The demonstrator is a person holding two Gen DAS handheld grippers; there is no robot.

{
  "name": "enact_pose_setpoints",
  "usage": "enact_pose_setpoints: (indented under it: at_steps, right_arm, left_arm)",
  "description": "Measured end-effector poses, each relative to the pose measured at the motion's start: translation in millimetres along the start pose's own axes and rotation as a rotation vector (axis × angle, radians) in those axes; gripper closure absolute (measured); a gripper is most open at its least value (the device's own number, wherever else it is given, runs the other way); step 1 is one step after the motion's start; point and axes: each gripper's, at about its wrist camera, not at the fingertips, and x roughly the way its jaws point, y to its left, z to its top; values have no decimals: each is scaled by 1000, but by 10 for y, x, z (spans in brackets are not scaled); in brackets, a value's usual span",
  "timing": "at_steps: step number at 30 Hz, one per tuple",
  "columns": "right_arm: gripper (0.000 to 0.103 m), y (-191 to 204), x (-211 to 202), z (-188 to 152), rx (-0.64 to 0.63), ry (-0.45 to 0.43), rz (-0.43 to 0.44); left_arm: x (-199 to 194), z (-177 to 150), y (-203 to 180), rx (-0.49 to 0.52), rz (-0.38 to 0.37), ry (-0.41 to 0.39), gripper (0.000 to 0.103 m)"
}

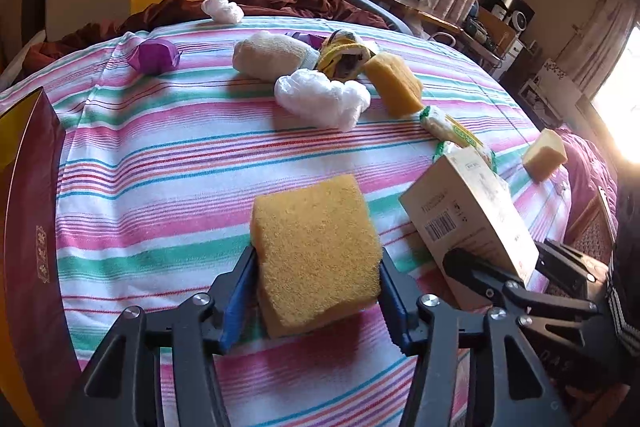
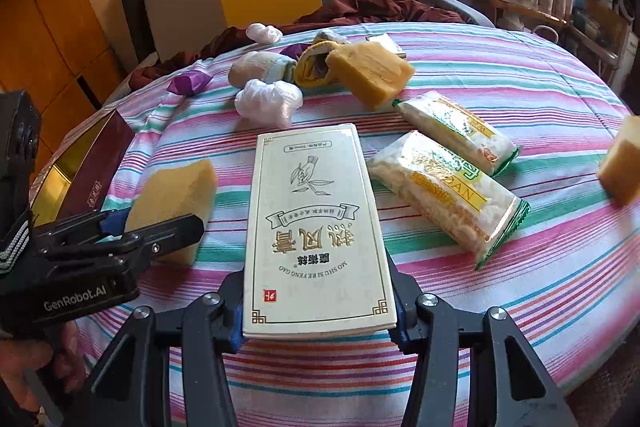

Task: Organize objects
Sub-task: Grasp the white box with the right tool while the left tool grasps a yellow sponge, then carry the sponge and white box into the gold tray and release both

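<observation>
Your left gripper [image 1: 316,291] is clamped on a yellow sponge block [image 1: 314,247], its blue pads pressed against both sides just above the striped bedcover [image 1: 160,155]. Your right gripper [image 2: 318,311] grips the near end of a cream carton with gold lettering [image 2: 316,227], which lies flat between the jaws. Beyond it lie two snack packets [image 2: 444,187], side by side. Farther off sit a crumpled white plastic bag [image 1: 324,99], a second sponge [image 1: 394,83], a rolled sock [image 1: 272,55] and a purple wrapper [image 1: 154,55].

Cream box [image 2: 316,231] between right gripper's [image 2: 318,301] jaws
</observation>
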Motion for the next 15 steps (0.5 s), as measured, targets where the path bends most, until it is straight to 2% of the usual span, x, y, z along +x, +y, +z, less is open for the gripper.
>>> enact_pose_setpoints:
  at_steps: [7, 15]
  right_arm:
    - [50, 127, -79, 34, -17, -12, -23]
    - [50, 387, -160, 122, -58, -34, -25]
  left_arm:
    - [-244, -108, 101, -49, -52, -37, 49]
    - [-733, -132, 209, -46, -88, -133, 49]
